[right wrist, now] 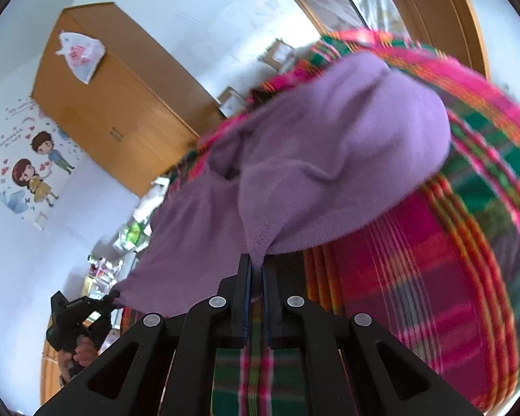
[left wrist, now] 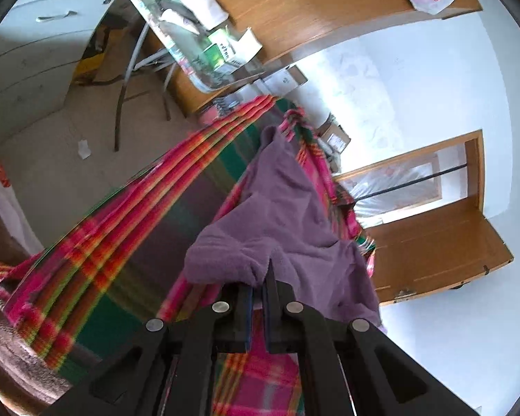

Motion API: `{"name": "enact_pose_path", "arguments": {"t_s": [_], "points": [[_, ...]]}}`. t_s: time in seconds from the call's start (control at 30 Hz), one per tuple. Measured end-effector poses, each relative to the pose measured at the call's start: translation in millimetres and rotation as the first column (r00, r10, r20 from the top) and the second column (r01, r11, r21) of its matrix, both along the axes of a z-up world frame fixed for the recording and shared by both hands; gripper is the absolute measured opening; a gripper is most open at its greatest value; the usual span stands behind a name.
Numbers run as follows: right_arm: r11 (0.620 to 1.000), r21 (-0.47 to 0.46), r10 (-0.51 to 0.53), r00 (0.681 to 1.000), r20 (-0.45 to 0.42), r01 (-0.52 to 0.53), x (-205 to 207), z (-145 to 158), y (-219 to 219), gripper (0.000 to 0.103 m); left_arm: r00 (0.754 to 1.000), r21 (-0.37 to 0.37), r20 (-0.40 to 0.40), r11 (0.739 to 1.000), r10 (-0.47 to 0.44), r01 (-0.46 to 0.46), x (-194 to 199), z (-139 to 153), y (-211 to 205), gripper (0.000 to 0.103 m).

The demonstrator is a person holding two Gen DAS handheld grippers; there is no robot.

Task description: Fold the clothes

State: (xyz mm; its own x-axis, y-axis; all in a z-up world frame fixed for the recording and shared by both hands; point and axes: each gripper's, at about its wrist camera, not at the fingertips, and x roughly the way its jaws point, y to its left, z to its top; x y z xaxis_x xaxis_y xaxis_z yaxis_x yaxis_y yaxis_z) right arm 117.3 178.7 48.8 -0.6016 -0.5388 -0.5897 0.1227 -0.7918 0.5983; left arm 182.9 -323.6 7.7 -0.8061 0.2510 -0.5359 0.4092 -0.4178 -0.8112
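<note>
Left gripper [left wrist: 258,282], low centre of its own view: jaws drawn nearly together, pinching an edge of the purple garment [left wrist: 287,215]. The fabric bunches right at the fingertips and runs up and away toward frame centre.

Right gripper [right wrist: 256,267], low centre of its view: jaws likewise closed to a narrow slit, a pulled-down point of the same garment [right wrist: 329,159] caught between them. The cloth is stretched taut from here to lower left of the frame, where the left gripper [right wrist: 112,296] has hold of its other corner; part of a hand [right wrist: 81,345] shows on that tool's handle.

Garment sits partly lifted, its far end lying on a plaid blanket [left wrist: 97,260] in pink, green and orange that fills the middle of both views.

Background: wooden wardrobe [right wrist: 121,104] upper left in the right view, with a white plastic bag [right wrist: 81,53] on top; cartoon wall stickers [right wrist: 31,173] at left edge. Image is motion-blurred.
</note>
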Motion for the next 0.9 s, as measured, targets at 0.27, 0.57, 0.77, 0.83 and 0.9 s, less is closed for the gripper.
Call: {"name": "enact_pose_path", "arguments": {"t_s": [0.27,0.57,0.77,0.83,0.9], "points": [[0.999,0.033,0.02,0.996,0.085,-0.023,16,-33,-9,0.006,0.999,0.026,0.036,0.999,0.026,-0.027,11,-19,-8,0.004],[0.993,0.096,0.062,0.993,0.097,-0.071,6,-40,-8,0.01,0.998,-0.033,0.061,0.999,0.0,0.002,13,-13,-1,0.006],[0.983,0.146,0.106,0.992,0.065,-0.115,9,-35,2,0.016,0.999,-0.152,0.031,0.988,-0.037,0.041,11,20,16,0.017],[0.98,0.161,0.106,0.993,0.057,-0.114,12,-32,10,0.018,0.998,-0.157,0.041,0.987,-0.041,0.047,7,25,18,0.018],[0.981,0.172,0.08,0.996,0.044,-0.087,14,-30,25,0.018,0.997,-0.16,0.064,0.986,-0.033,0.043,5,28,18,0.019]]}}
